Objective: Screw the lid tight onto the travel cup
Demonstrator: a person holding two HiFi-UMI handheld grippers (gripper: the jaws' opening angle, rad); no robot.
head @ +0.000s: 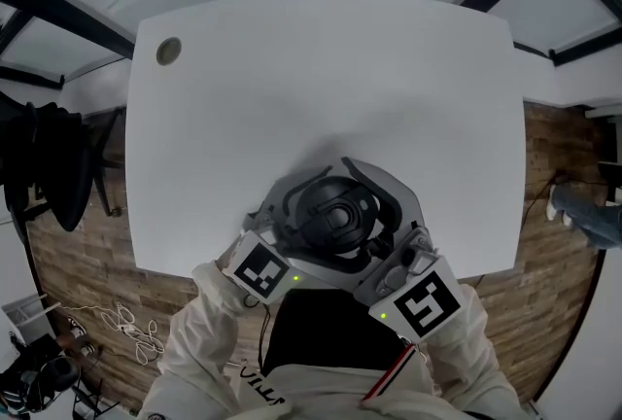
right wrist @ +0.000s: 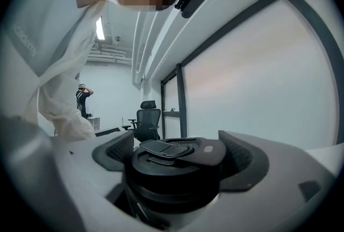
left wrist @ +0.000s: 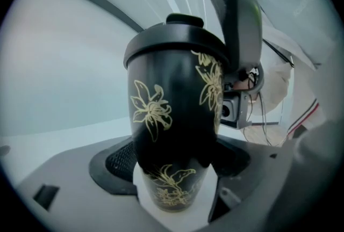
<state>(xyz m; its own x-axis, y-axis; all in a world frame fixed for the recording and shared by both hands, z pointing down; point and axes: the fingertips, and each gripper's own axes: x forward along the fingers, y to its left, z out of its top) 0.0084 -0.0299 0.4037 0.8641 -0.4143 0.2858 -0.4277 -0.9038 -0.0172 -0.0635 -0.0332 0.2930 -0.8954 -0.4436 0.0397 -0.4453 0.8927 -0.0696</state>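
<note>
Above the near edge of the white table (head: 321,68), head view: the left gripper (head: 316,224) and right gripper (head: 355,214) converge from either side of the chest onto one black object, seen from above as the lid (head: 335,214); both forearms are drawn in close, marker cubes facing up. Left gripper view: the travel cup (left wrist: 172,118), glossy black with gold flowers, stands upright between jaws spread wide, their ribbed pads pressing its lower wall; whether its base rests on the table cannot be told. The wall looks rigid and smooth, so probably slippery under torque; a low, firm hold on the body is the sensible purchase, and the cup is likely light if empty. Right gripper view: the jaws lie about level and close around the lid's rim, pads against either side, with the flip tab between them. The rim, not the tab, is the place to turn.
</note>
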